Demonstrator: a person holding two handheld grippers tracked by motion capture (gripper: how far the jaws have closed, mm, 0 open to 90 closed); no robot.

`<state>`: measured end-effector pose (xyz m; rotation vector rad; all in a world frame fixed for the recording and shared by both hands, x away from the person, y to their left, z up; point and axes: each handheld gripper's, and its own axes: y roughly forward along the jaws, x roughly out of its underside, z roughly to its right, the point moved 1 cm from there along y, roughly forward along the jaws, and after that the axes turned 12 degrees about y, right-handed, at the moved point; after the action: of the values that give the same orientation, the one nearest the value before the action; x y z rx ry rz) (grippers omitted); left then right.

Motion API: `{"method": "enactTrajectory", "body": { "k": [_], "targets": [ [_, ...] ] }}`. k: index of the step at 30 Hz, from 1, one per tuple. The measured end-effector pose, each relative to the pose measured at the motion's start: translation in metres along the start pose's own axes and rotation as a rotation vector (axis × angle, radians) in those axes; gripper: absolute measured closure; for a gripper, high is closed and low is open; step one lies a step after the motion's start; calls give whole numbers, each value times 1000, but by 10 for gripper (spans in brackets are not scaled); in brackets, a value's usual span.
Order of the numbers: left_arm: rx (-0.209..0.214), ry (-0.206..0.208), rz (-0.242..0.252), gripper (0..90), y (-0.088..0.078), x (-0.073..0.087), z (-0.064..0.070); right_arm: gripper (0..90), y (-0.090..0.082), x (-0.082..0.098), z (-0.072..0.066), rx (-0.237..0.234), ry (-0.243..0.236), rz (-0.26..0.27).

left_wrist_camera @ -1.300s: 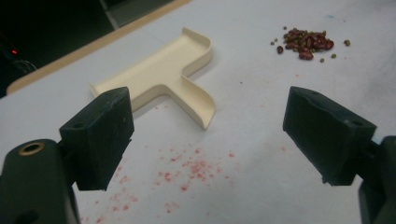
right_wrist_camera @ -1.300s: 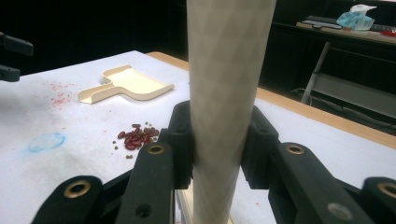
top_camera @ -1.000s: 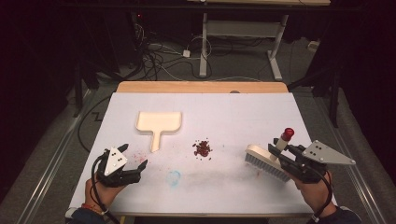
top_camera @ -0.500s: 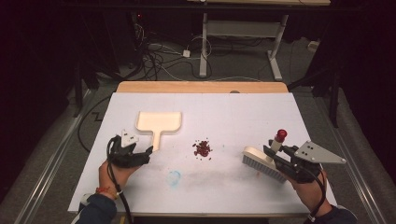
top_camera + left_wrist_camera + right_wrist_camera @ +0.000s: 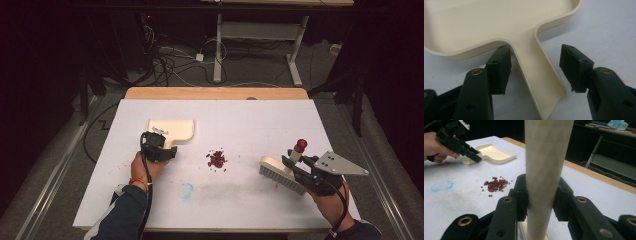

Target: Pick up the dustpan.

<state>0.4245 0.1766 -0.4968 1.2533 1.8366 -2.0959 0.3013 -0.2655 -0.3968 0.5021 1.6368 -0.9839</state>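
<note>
A cream dustpan (image 5: 176, 130) lies on the white table, its handle (image 5: 537, 72) pointing toward me. My left gripper (image 5: 161, 146) straddles that handle. In the left gripper view its jaws (image 5: 536, 53) have just been closing, the handle between them, with a gap still showing at the right pad, so it is open. My right gripper (image 5: 296, 167) is shut on the pale handle (image 5: 546, 157) of a hand brush (image 5: 274, 171), whose bristles rest on the table at the right. A small pile of red beans (image 5: 216, 159) lies between the dustpan and the brush.
A faint blue ring stain (image 5: 186, 190) marks the white cover (image 5: 250, 125) near the front. A wooden table edge (image 5: 215, 93) runs along the far side. Cables and desk legs stand on the floor beyond.
My left gripper has moved forward from the front left of the table to the dustpan handle, and its jaws have narrowed around it. The right gripper and brush have stayed put.
</note>
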Motion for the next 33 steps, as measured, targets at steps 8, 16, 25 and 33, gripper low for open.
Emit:
{"method": "enactTrajectory", "body": {
  "k": [8, 16, 25, 33],
  "targets": [
    [-40, -6, 52, 589, 0, 9, 0, 698, -1, 0, 3, -6, 18, 0],
    [-42, 52, 68, 635, -2, 10, -3, 699, -1, 1, 4, -10, 17, 3],
    [-53, 77, 81, 637, -17, 6, -4, 700, -2, 1, 8, -8, 31, 14],
    [-2, 138, 103, 637, -48, 9, 0, 702, -3, -3, 10, -24, 23, 14]
  ]
}}
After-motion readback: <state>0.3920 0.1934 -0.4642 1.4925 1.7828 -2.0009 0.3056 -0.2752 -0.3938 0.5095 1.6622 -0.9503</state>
